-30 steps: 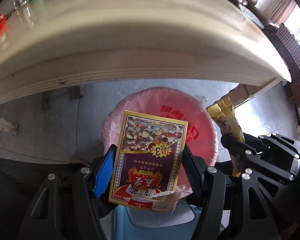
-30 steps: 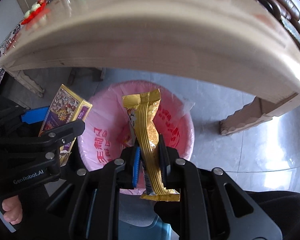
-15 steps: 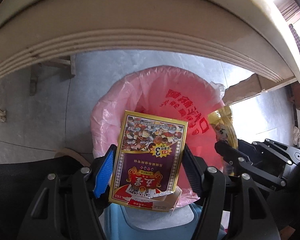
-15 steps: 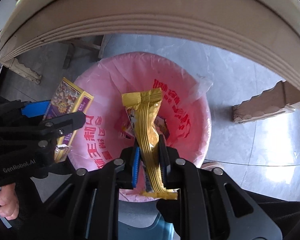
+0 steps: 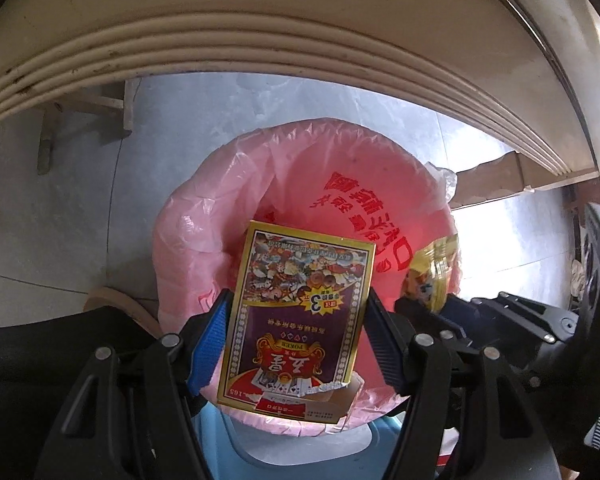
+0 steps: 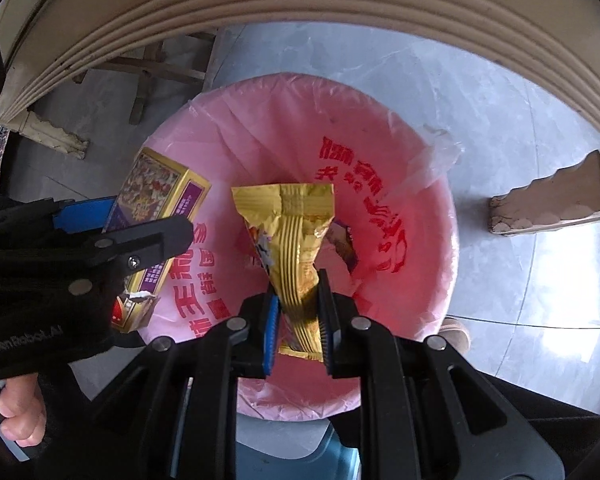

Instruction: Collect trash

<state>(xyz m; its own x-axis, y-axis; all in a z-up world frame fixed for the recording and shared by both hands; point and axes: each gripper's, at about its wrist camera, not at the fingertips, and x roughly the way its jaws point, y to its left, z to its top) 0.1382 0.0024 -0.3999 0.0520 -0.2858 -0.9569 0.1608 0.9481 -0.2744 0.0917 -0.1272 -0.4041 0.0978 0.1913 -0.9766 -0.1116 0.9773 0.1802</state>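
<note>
table edge (image 5: 260, 52) arcs overhead, grey floor (image 6: 480, 92) below. bin (image 6: 440, 280) with pink liner sits on the floor just past the table, mouth open upward so trash can drop straight in; a few scraps already lie at the bottom. left gripper (image 5: 296, 344) clamped on the card box (image 5: 300, 312), squeezing its two long edges, box upright over the near-left part of the bin mouth. right gripper (image 6: 298, 320) pinched tight on the gold wrapper (image 6: 296, 236), gripped low so the crumpled top hangs free over the bin centre. both items are above the opening, so releasing looks like the next step.
</note>
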